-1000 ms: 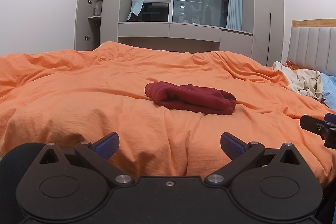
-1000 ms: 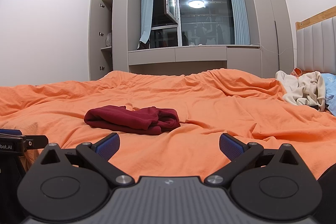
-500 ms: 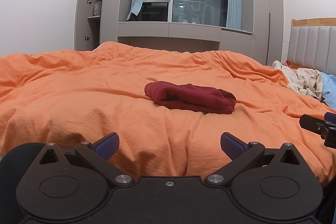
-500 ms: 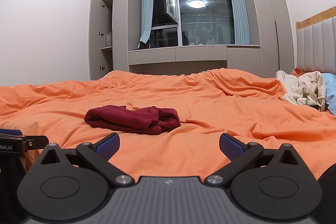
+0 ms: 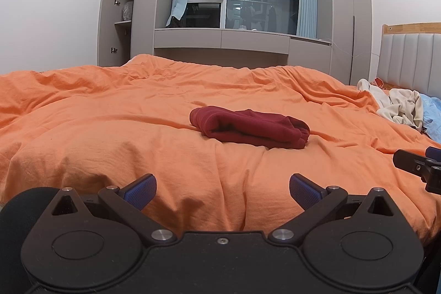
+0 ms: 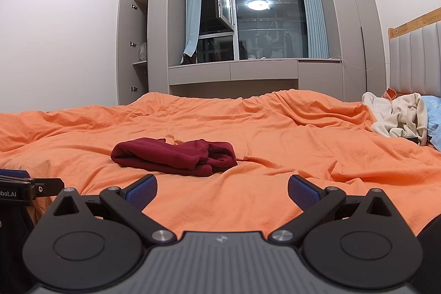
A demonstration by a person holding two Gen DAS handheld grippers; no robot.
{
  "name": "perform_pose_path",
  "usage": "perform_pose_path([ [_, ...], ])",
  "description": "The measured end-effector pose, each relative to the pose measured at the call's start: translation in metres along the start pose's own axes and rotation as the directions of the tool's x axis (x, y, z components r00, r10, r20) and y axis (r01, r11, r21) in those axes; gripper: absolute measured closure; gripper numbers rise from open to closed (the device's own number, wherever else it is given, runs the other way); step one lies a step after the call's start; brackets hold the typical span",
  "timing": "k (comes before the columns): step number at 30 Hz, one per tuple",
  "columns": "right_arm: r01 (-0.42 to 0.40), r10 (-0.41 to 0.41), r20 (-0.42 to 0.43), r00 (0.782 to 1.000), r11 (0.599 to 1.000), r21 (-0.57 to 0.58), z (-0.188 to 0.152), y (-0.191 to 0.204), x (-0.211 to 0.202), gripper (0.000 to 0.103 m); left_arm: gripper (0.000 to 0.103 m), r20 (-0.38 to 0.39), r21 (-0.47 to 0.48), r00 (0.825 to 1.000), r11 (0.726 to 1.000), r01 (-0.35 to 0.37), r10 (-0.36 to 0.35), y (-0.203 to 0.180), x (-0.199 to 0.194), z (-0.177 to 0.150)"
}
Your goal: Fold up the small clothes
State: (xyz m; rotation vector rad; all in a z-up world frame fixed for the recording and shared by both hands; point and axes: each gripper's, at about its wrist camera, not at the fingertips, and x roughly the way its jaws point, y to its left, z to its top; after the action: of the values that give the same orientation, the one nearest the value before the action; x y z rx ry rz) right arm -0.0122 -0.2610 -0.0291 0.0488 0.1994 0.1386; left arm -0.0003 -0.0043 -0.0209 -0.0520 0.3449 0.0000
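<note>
Nothing has moved; dark red garment lies folded, rumpled.

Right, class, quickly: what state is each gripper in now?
Left gripper: open, holding nothing.
Right gripper: open, holding nothing.

Open orange duvet around maroon garment, clothes pile far right

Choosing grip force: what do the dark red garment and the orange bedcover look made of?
Dark red garment: soft, matte knit, probably cotton jersey; thick rounded folds, ribbed-looking hem. Orange bedcover: thin matte woven fabric, likely cotton; fine sharp creases over puffy filling.
</note>
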Motion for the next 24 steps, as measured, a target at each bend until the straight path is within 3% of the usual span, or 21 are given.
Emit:
perform_pose_path([
  [18,0.003,-0.003,-0.005,1.0,1.0,0.002,-0.001,-0.001,0.001,0.0,0.001,-0.018,0.021,1.0,1.0,0.019,-0.019,-0.001,0.002,-0.002],
  [24,0.018,-0.018,-0.004,1.0,1.0,0.022,-0.001,-0.007,0.0,0.0,0.001,-0.055,0.078,0.998,0.997,-0.025,0.03,-0.014,0.01,0.005],
])
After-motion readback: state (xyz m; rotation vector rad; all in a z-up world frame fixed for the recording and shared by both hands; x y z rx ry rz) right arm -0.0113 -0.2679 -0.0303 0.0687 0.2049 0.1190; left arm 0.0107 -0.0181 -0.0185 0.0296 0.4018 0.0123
